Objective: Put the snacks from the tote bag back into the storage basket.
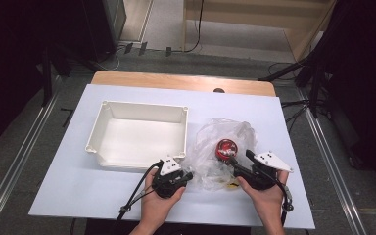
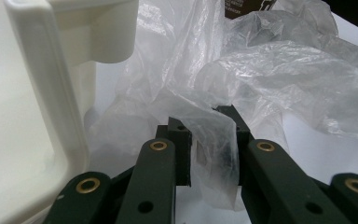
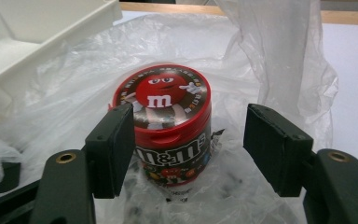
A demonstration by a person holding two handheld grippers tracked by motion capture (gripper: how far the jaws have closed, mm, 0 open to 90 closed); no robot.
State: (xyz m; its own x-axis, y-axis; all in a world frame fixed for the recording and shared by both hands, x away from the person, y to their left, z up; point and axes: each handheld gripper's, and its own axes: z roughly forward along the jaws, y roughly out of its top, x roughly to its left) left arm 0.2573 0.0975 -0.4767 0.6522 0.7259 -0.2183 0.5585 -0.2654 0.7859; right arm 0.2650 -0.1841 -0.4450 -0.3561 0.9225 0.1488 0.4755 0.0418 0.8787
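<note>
Judged the step in hand as getting the candy tub (image 3: 168,107) out of the clear plastic bag (image 1: 225,128), probably for the white bin (image 1: 142,105) beside it. Found the tub upright with its red lid on top, sitting on the bag's crumpled film on the desk (image 1: 78,186), just right of the bin and apart from it. Noted the left gripper (image 2: 207,126) low at the bag's near left edge, close to the bin's corner, its fingers (image 2: 179,140) pinching a fold of the film thin between the pads. Noted the right gripper (image 3: 186,135) coming at the tub from the near side, fingers (image 3: 275,144) spread to either side of it. Could not tell whether one pad touched the tub's side, so close was it. Saw the other standing clearly off, so counted no grip on the tub. Read the moment as hold-and-reach: bag pinned by the left, tub framed but not taken by the right. Reckoned the next move called for centring the spread fingers on the tub's body below the lid and closing them squarely. Reckoned on a straight lift after that, with the left pinch holding the film down. Expected trouble from loose film slipping between pad and tub, or from the tall flap of bag at the tub's far side dragging along.
</note>
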